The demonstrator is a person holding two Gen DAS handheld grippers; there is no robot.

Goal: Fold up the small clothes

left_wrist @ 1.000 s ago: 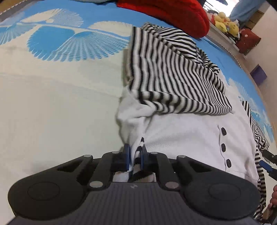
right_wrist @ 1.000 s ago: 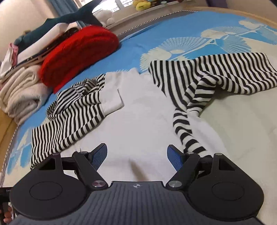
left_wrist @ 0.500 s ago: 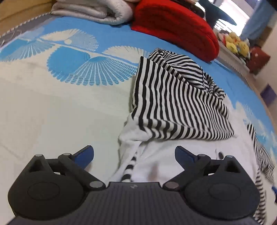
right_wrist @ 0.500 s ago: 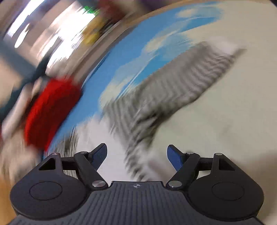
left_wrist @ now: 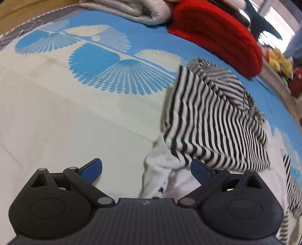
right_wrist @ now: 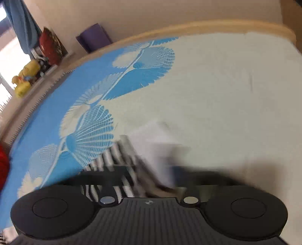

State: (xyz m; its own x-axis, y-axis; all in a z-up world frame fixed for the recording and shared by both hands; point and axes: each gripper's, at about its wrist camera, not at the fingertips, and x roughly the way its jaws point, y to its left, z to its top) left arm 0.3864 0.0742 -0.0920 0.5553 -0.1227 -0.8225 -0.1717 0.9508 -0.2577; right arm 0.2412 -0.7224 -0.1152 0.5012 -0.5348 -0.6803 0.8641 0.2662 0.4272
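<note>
A small white top with black-and-white striped sleeves (left_wrist: 211,120) lies on the bed in the left wrist view, one striped sleeve folded over the white body (left_wrist: 181,181). My left gripper (left_wrist: 146,170) is open and empty just above the garment's near left edge. In the right wrist view my right gripper (right_wrist: 151,175) is heavily blurred; its fingers seem to come together around the striped sleeve end (right_wrist: 117,158), but I cannot tell how its jaws stand.
A blue and cream bedspread (left_wrist: 75,116) covers the bed. A red knit (left_wrist: 217,34) and folded grey clothes (left_wrist: 132,11) lie at the far edge. Yellow plush toys (right_wrist: 24,79) sit on a ledge. The bed's wooden edge (right_wrist: 217,26) runs behind.
My left gripper let go of the striped cuff, opened and drew back left. My right gripper swung quickly right to the other sleeve and its fingers moved inward.
</note>
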